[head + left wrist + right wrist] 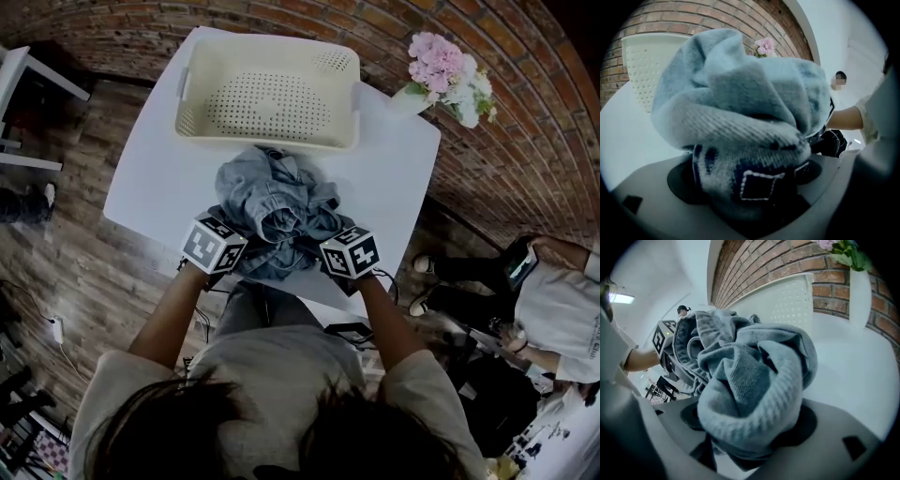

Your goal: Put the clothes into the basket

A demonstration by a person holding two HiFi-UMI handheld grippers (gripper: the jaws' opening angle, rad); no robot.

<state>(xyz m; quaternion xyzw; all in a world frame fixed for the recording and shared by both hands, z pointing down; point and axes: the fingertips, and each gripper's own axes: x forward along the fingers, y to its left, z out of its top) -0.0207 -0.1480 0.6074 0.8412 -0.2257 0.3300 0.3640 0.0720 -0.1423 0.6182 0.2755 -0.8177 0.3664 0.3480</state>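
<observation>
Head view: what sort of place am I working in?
Probably an indoor staged room or studio: red brick wall, wood-plank floor, small white table with a vase of pink flowers, and a seated person nearby.

— What closes the room in?
— A red brick wall, running round the far side and down the right.
— And underfoot?
— A dark wooden floor of worn, streaked planks. A white plug with its cable lies on it at the left.
— Furniture?
— A white worktop stands near the brick, with a vase of pink flowers on its far right corner. Another white piece of furniture shows at the left edge.
— Light?
— A strip lamp glows on a white ceiling.
— Anyone about?
— A seated person, at the right.
</observation>
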